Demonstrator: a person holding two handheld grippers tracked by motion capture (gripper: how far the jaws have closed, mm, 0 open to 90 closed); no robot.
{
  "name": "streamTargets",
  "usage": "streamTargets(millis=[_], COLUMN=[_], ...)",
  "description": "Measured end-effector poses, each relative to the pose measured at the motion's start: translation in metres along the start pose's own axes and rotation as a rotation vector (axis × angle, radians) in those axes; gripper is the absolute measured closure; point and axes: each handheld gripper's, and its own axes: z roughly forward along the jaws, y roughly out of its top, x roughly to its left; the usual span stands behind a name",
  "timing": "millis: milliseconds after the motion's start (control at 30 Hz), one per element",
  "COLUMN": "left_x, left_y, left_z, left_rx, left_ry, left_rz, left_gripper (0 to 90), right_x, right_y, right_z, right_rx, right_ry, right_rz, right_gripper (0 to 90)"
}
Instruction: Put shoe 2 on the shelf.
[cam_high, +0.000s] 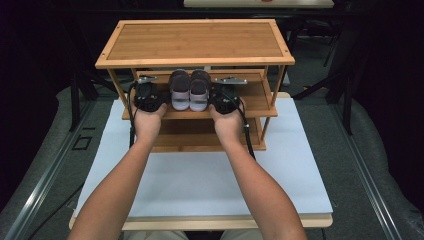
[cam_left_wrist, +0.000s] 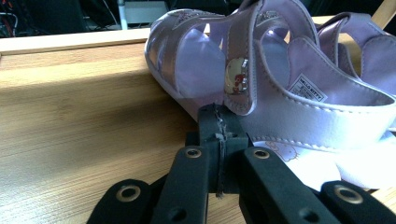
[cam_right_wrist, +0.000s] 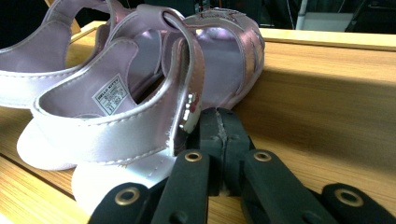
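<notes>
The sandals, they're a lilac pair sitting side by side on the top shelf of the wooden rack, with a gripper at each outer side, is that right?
Not quite. The sandals sit on the middle shelf, under the top shelf, as the high view shows. The rest holds: a lilac pair side by side, with the left gripper and the right gripper at the outer sides.

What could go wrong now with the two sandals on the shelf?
1. Both sandals sit near the front edge of the middle shelf; a nudge might tip them off.
2. The left hand-held gripper and right hand-held gripper are shut, each beside a sandal's side; withdrawing carelessly may drag a sandal askew.
</notes>
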Motion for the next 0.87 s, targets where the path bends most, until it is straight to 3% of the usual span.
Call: streamTargets(millis=[133, 200, 233, 333, 400, 467, 633, 767, 867], left_x=[0.002, 0.003, 0.004, 0.005, 0.004, 0.003, 0.007, 0.015, 0.02], left_y=[-0.002, -0.005, -0.006, -0.013, -0.02, -0.03, -0.069, -0.103, -0.127], left_z=[-0.006, -0.014, -0.018, -0.035, -0.048, -0.061, -0.086, -0.094, -0.098], left_rx=[-0.005, -0.032, -0.048, -0.094, -0.116, -0.138, -0.166, -0.161, -0.147], left_ry=[0.019, 0.01, 0.007, -0.04, -0.074, -0.097, -0.172, -0.201, -0.189], left_rz=[0.001, 0.001, 0.002, -0.014, 0.002, 0.019, 0.003, 0.028, 0.049], left_gripper=[85.8, 84.7, 84.7, 84.1, 82.6, 82.0, 77.2, 63.7, 53.5], right_x=[-0.006, -0.012, -0.014, -0.015, -0.014, -0.012, -0.008, -0.012, -0.018], right_y=[-0.003, -0.004, -0.005, -0.009, -0.017, -0.027, -0.066, -0.101, -0.127], right_z=[-0.006, -0.02, -0.028, -0.051, -0.068, -0.082, -0.113, -0.129, -0.132], right_rx=[-0.023, -0.069, -0.093, -0.133, -0.149, -0.128, -0.115, -0.084, -0.03], right_ry=[-0.071, -0.047, -0.058, -0.043, -0.049, -0.034, -0.03, -0.029, -0.034], right_rz=[-0.011, -0.013, -0.027, -0.069, -0.123, -0.169, -0.251, -0.254, -0.255], right_gripper=[78.7, 77.8, 76.8, 75.0, 74.2, 73.6, 71.1, 63.5, 56.2])
